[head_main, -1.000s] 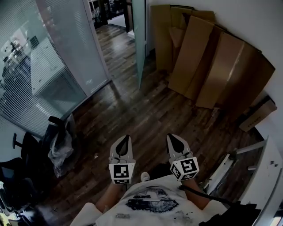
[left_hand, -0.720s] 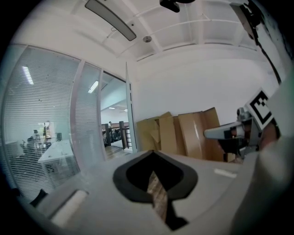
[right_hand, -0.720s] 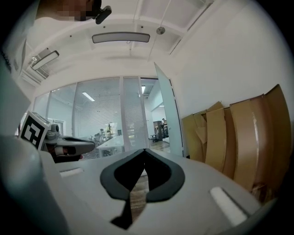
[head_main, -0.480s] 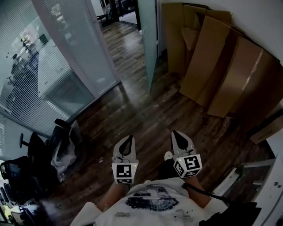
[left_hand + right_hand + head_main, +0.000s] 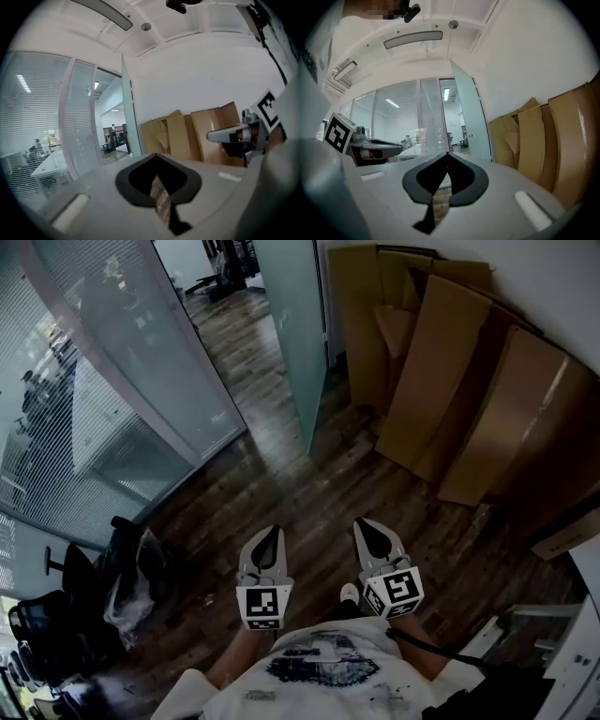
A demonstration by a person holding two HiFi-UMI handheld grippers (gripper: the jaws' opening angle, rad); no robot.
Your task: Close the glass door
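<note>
Left gripper (image 5: 266, 532) and right gripper (image 5: 368, 526) both closed, empty; glass door (image 5: 294, 334) cut off at top.

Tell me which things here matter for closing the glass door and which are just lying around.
For the job: glass door, left tool, right tool, both shut and empty.
Lying about: cardboard sheets against the wall, plastic bag, office chair.

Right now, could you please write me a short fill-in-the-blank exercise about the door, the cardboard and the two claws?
The glass door stands ____.
In the head view, the cardboard sheets lean to the ____ of that door.
The left claw and the right claw are both ____, with nothing between their jaws.
Missing words: open; right; shut.
</note>
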